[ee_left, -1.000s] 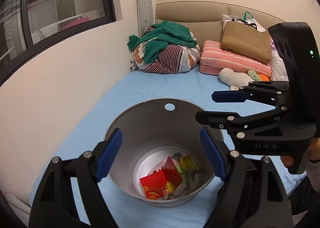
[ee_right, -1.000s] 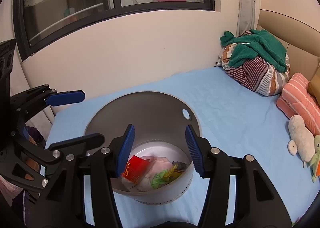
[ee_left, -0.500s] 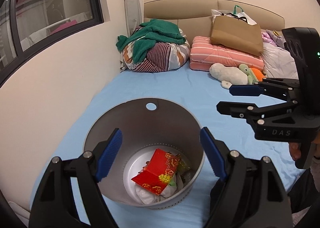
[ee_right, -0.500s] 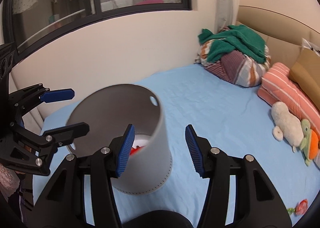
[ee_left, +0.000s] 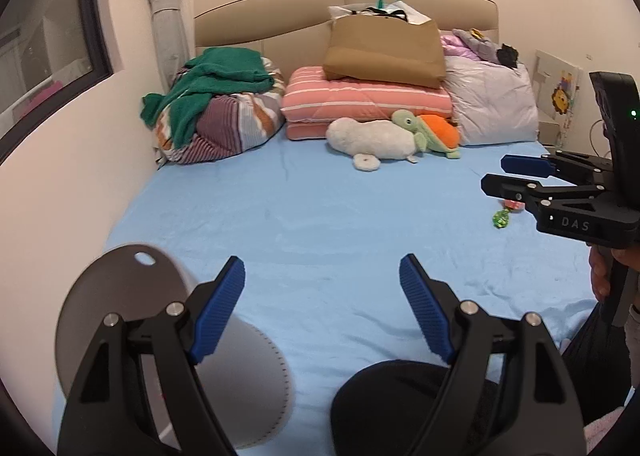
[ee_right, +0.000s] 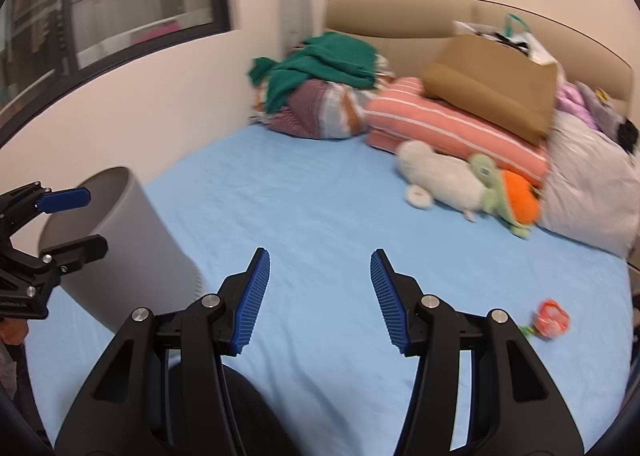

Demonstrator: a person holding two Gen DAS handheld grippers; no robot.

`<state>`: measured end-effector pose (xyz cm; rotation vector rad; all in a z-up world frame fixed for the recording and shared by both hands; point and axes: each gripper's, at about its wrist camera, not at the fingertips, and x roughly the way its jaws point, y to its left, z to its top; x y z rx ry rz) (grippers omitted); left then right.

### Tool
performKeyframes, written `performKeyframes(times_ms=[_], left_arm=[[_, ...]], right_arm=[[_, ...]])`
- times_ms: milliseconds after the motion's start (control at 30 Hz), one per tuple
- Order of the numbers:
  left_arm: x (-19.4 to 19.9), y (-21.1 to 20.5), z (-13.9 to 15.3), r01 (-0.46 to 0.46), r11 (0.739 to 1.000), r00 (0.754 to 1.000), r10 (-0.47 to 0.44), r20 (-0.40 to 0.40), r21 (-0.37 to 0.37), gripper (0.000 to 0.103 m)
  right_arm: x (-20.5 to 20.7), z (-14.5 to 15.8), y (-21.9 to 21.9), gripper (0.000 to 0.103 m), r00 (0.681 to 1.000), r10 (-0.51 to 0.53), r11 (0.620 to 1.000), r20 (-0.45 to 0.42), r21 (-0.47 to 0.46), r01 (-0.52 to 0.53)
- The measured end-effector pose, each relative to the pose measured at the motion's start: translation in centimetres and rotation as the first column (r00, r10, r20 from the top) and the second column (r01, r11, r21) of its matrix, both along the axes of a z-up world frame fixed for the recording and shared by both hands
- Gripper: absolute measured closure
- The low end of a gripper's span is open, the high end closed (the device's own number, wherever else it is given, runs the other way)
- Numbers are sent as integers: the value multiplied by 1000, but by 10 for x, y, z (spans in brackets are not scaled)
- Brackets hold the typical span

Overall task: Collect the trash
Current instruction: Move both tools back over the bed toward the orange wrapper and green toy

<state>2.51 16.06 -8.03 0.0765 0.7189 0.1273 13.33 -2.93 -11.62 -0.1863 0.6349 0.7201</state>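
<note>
A grey waste bin (ee_left: 120, 296) stands on the blue bed sheet at the lower left of the left wrist view, and at the left of the right wrist view (ee_right: 120, 240). Its inside is hidden. A red wrapper (ee_right: 553, 318) and a green wrapper (ee_left: 501, 219) lie on the sheet at the right. My left gripper (ee_left: 322, 308) is open and empty, just right of the bin. My right gripper (ee_right: 319, 296) is open and empty over bare sheet; it also shows in the left wrist view (ee_left: 496, 171), above the wrappers.
At the headboard lie a striped bundle with a green towel (ee_left: 216, 111), a pink striped cushion (ee_left: 360, 99), a brown paper bag (ee_left: 384, 47), plush toys (ee_left: 380, 137) and a white pillow (ee_left: 492, 103). A wall with a window runs along the left.
Both views have swung from over the bin to the right across the bed. The bin's contents have gone out of sight and the wrappers on the sheet have come into view. Both grippers stay open.
</note>
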Motion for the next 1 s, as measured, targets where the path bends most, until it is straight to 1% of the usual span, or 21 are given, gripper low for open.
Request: performKeyframes(times_ms=[100, 200, 367, 467, 600, 700, 867, 1000], left_arm=[[22, -33, -5, 68, 998, 998, -68, -7, -4, 23], [47, -72, -11, 137, 991, 990, -137, -17, -10, 23], [83, -133, -23, 226, 974, 974, -226, -28, -14, 23], [104, -168, -34, 271, 962, 962, -272, -38, -21, 23], [131, -211, -56, 318, 947, 945, -321, -67, -52, 23], [151, -239, -74, 342, 938, 934, -345, -92, -54, 23], [185, -273, -105, 374, 926, 915, -378, -139, -59, 23], [212, -286, -130, 386, 918, 901, -396, -176, -92, 23]], right_arm=[[10, -7, -49, 52, 996, -93, 995, 7, -25, 93], [22, -14, -102, 52, 983, -186, 982, 2, -36, 186], [45, -28, -186, 52, 948, -319, 946, -8, -59, 318], [58, -39, -224, 52, 930, -368, 928, -18, -71, 366], [80, -57, -260, 52, 912, -409, 911, -36, -79, 406], [99, -72, -281, 52, 904, -424, 904, -58, -82, 419], [133, -97, -300, 52, 897, -433, 900, -86, -88, 427], [163, -119, -308, 52, 894, -433, 901, -113, -94, 424]])
